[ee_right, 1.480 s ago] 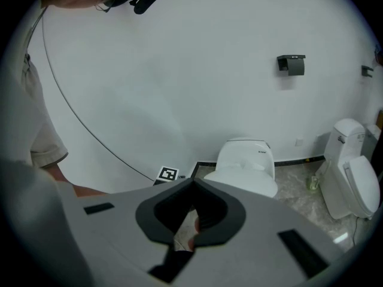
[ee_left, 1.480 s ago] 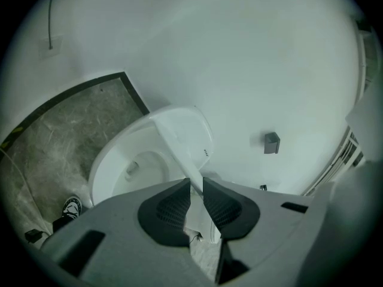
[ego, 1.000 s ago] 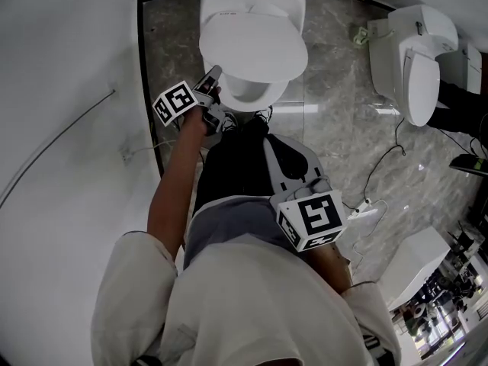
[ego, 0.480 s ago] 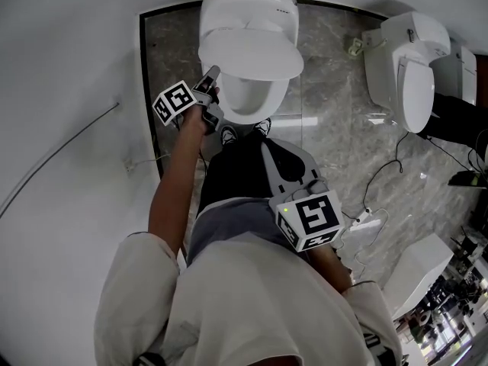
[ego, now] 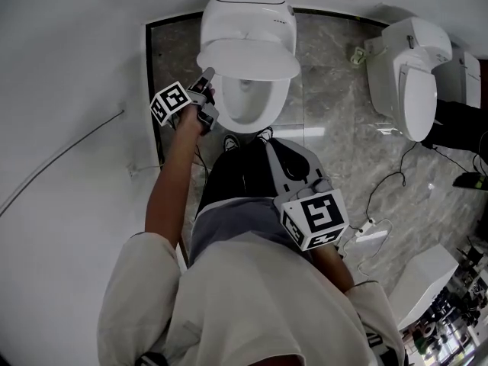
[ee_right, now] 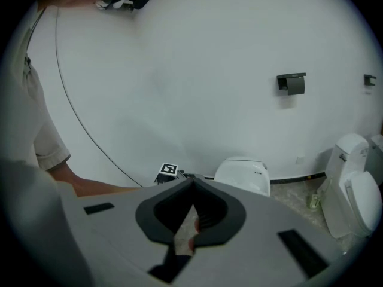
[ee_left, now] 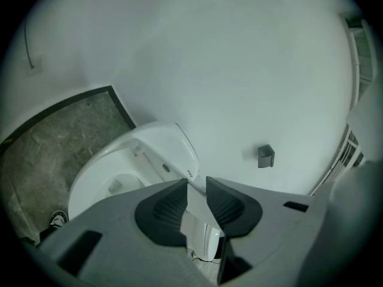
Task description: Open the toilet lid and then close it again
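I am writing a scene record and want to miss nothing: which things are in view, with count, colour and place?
toilet: one, white, top centre, on the marble floor
toilet lid: one, white, partly raised over the bowl
second toilet: one, white, right
cables: several, black, floor at right
power strip: one, white, beside the cables
wall holder: one, dark, on the white wall
shirt: one, white, bottom
left gripper: grey, at the lid's left edge; jaws have just been opening, lid edge between them
right gripper: grey, low centre, jaws together, empty

Pale short-sleeved shirt (ego: 252, 311), dark trousers (ego: 232, 178), sneakers (ego: 231, 142)
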The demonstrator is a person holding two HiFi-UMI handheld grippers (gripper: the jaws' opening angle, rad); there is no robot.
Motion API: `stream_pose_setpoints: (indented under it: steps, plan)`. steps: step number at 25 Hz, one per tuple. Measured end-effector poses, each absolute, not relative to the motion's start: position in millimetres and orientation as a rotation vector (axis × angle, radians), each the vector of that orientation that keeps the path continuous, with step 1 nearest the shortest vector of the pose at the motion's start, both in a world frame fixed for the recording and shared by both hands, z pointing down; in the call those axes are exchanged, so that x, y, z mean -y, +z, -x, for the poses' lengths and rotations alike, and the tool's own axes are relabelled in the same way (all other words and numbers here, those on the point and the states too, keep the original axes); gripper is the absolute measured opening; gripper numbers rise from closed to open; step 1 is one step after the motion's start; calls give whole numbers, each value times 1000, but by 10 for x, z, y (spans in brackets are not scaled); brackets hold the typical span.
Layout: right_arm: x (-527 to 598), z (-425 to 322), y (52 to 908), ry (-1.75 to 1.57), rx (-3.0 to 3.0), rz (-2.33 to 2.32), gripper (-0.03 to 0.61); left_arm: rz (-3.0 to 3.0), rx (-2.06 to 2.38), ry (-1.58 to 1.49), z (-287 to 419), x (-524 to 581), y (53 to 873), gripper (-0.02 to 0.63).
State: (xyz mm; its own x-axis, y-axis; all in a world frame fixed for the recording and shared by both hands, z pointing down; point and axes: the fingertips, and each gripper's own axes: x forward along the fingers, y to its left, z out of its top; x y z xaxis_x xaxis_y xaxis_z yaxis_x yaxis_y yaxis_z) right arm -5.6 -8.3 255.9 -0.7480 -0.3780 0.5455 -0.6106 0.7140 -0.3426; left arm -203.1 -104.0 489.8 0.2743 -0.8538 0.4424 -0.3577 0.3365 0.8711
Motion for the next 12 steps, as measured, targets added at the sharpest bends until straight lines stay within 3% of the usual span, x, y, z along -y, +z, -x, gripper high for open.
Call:
stream_pose_setpoints:
  steps: [12]
  plan:
    - [193,-153,2467,718,2487,-866,11,-1242,1298,-551,2151,1261,4803,89]
